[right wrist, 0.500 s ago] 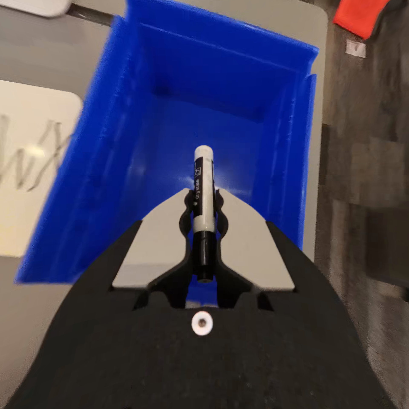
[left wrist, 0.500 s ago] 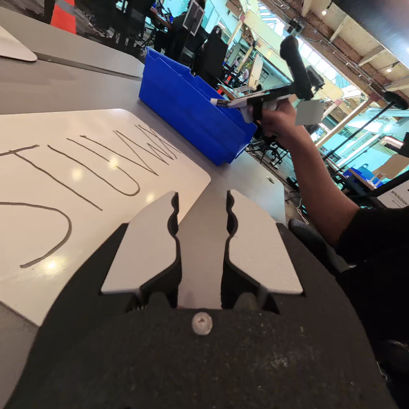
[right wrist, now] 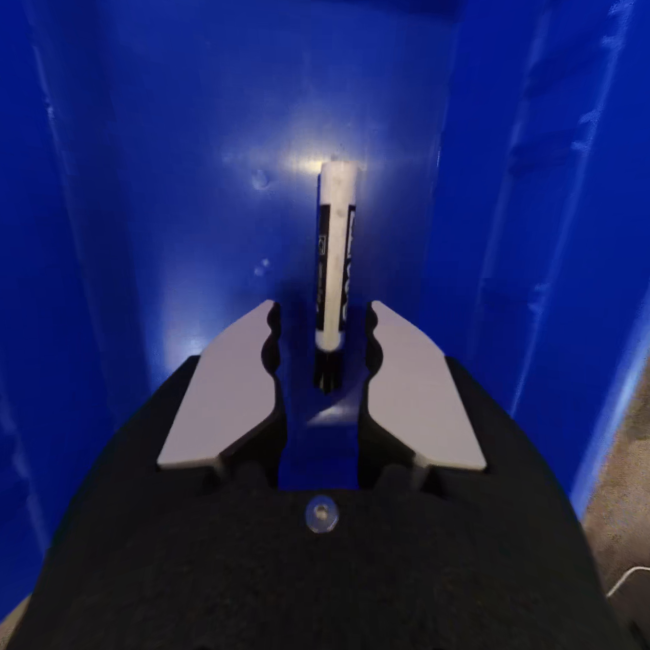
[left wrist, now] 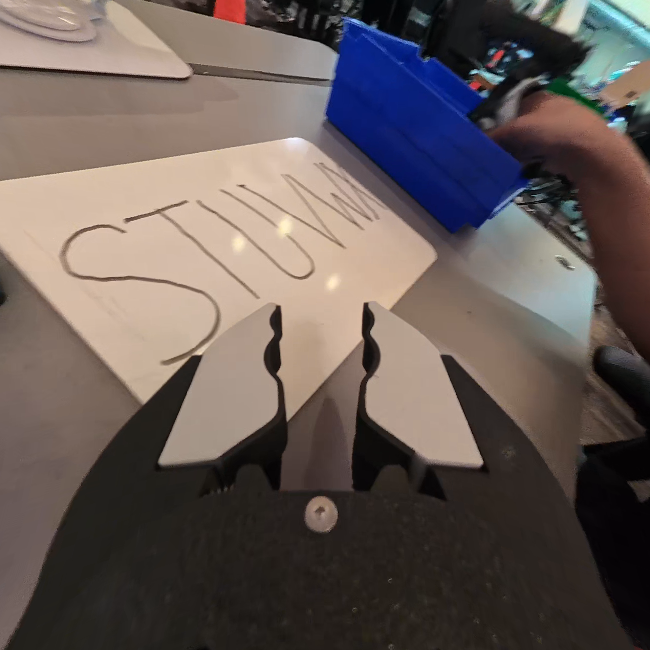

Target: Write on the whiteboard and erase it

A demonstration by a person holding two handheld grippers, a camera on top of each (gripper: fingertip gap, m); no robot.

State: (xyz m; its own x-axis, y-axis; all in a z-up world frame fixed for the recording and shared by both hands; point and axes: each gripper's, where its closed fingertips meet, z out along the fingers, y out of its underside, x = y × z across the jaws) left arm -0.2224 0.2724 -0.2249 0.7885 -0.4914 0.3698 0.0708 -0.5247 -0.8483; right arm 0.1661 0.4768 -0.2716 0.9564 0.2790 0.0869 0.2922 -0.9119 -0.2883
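Whiteboard is lying flat on the grey bench, carrying dark handwritten strokes across its face, with one rounded corner pointing toward the blue bin that is sitting just beyond it on the same bench. Your left claw is hovering over the near edge of the board, its two fingers standing well apart and gripping nothing.

Inside the bin, the marker is showing white-barrelled with a black end nearest the camera, pointing away toward the bin's blue inner surface. Your right claw is spread wide on either side of it, and neither finger is touching the barrel; blue is showing in the gap on both sides. Whether the marker is resting on the bin's surface or still in the air cannot be told from this view.

From the left wrist view, your hand is blurring at the bin's near end. A second white board is lying farther back on the bench.
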